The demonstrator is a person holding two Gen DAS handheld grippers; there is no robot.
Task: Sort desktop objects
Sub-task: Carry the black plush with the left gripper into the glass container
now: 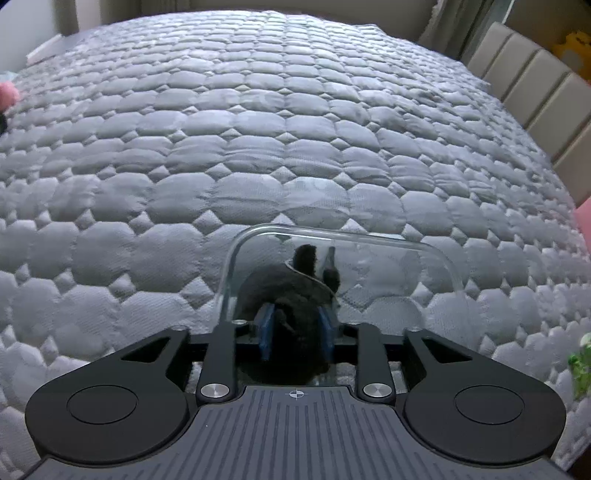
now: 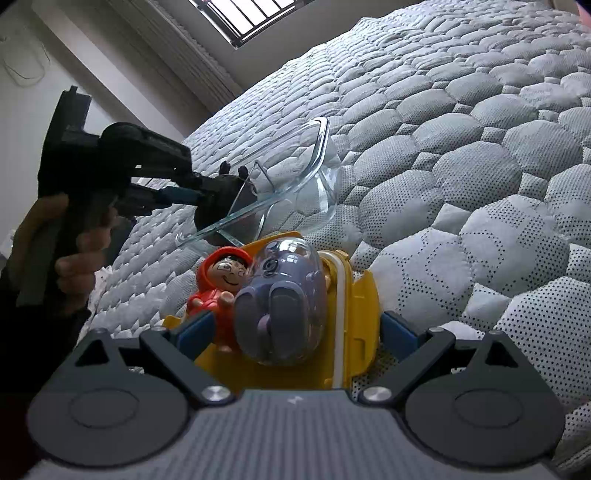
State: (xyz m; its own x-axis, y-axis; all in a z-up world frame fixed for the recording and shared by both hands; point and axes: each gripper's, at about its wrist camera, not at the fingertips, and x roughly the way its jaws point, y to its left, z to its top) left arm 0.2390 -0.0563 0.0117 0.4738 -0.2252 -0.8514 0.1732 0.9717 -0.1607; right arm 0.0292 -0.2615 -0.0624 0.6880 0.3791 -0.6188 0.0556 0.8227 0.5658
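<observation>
My left gripper (image 1: 295,332) is shut on a black fuzzy toy (image 1: 288,295) and holds it over the rim of a clear glass dish (image 1: 436,254) on the grey quilted bed. In the right wrist view the left gripper (image 2: 207,194) holds the black toy (image 2: 225,192) at the near rim of the tilted glass dish (image 2: 314,158). My right gripper (image 2: 295,332) is shut on a yellow toy vehicle (image 2: 354,302) with a clear dome (image 2: 284,295) and a red-hooded figure (image 2: 221,280), low over the quilt.
The grey quilt (image 1: 258,129) fills the view. A beige padded headboard (image 1: 535,92) runs along the right. A pink object (image 1: 7,94) lies at the far left, a green object (image 1: 580,365) at the right edge. A window (image 2: 251,14) is behind.
</observation>
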